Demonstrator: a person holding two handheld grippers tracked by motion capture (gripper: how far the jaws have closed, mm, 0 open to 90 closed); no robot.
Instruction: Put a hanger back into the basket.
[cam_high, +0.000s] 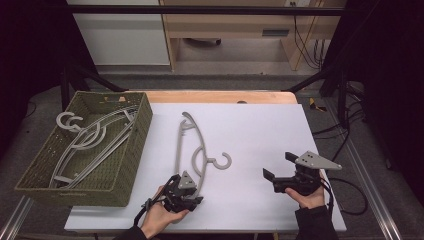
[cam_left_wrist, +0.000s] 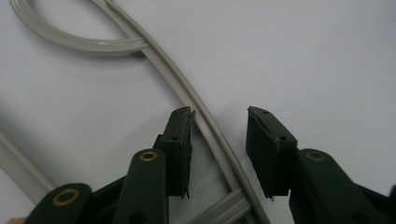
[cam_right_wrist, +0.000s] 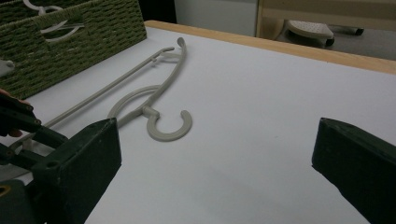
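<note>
Left gripper (cam_left_wrist: 219, 140) at lower centre, jaws spread astride grey hanger (cam_left_wrist: 205, 126) arm, not pinching; right gripper (cam_high: 292, 175) lower right, spread wide, empty; no legible writing

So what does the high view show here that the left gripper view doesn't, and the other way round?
High view alone: the green woven basket with more hangers in it, the right gripper with its jaws apart over bare table, and the loose hanger's hook. Left gripper view alone: close up, the left gripper has its jaws astride the hanger's curved arm, pads not yet pressing. Both: the grey hanger on the white table.
</note>
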